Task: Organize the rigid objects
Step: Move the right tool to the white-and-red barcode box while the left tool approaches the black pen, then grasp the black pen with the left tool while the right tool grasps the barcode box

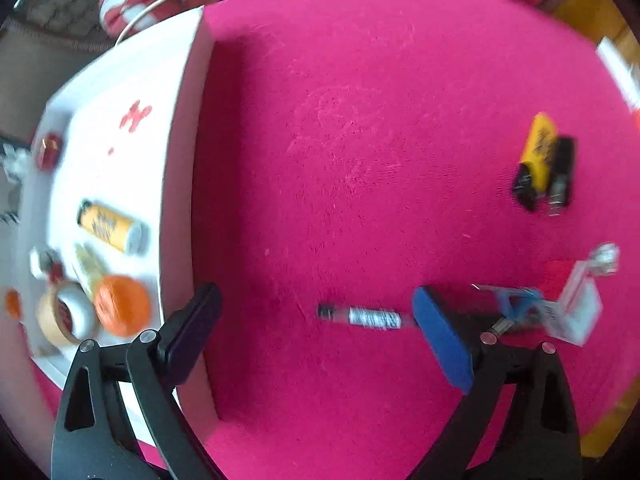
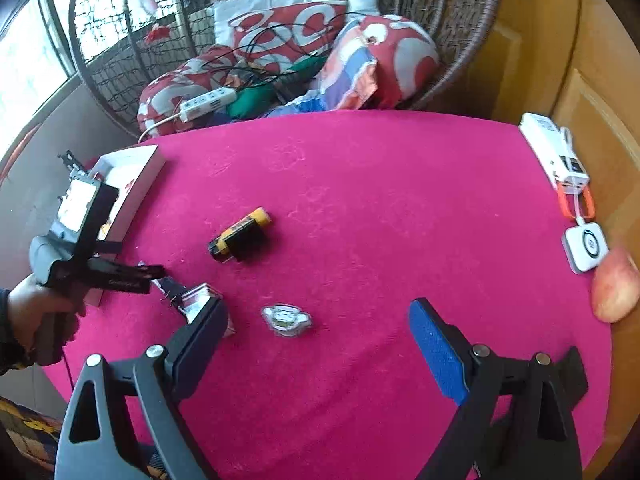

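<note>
A black-and-white pen [image 1: 362,317] lies flat on the pink cloth [image 1: 360,140]. My left gripper [image 1: 320,336] hangs over it, open wide, with the pen between its fingers and the pen's right end hidden behind the blue pad [image 1: 442,344]. A yellow-and-black block [image 1: 538,156] and a black USB stick [image 1: 562,176] lie together at the far right. The white tray [image 1: 180,160] at the left holds a yellow battery [image 1: 110,226], an orange ball [image 1: 122,306] and a tape roll [image 1: 66,316]. My right gripper [image 2: 320,348] is open and empty, just behind a small clear packet [image 2: 286,320].
A blue clip and clear packaging [image 1: 560,308] lie right of the pen. A power bank [image 2: 554,156], a white square device [image 2: 586,248] and a peach [image 2: 616,288] sit at the table's right edge. A wicker chair with cushions [image 2: 304,28] stands behind. A hand [image 2: 36,312] holds the left gripper [image 2: 158,276].
</note>
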